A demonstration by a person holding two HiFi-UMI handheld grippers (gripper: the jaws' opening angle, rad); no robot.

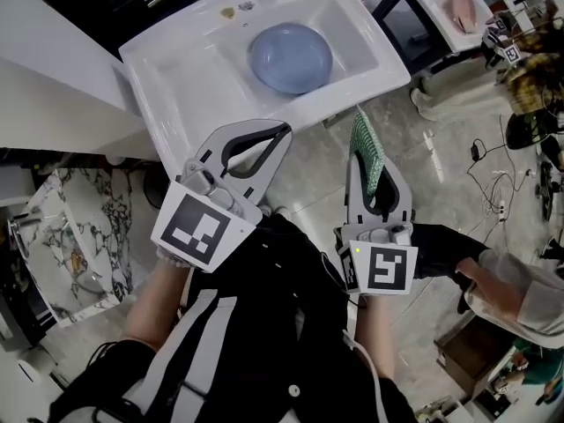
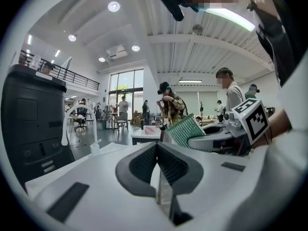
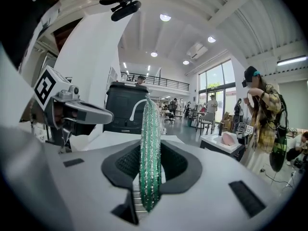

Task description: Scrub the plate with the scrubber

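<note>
A glossy pale stone floor (image 1: pixel 310 161) with grey veining lies under a white rectangular basin unit (image 1: pixel 167 86) and a second small white table (image 1: pixel 432 7), and thin black cables (image 1: pixel 498 179) trail across it at the right. The hall is high and white. Its beamed ceiling carries round recessed lamps (image 2: pixel 114 6) and a long strip light (image 2: pixel 231 17), tall glazed windows (image 2: pixel 126 86) fill the far end, and a dark-railed upper gallery (image 2: pixel 72 76) runs along the left wall.

Blue plate (image 1: pixel 290 57) in sink (image 1: pixel 167 77); green scrubber (image 1: pixel 363 139) in right gripper (image 1: pixel 371 171)

Glossy white sink (image 1: pixel 167 69), smooth blue plate (image 1: pixel 291 57), bumpy green scrubber (image 3: pixel 149 148), perhaps silicone.
</note>
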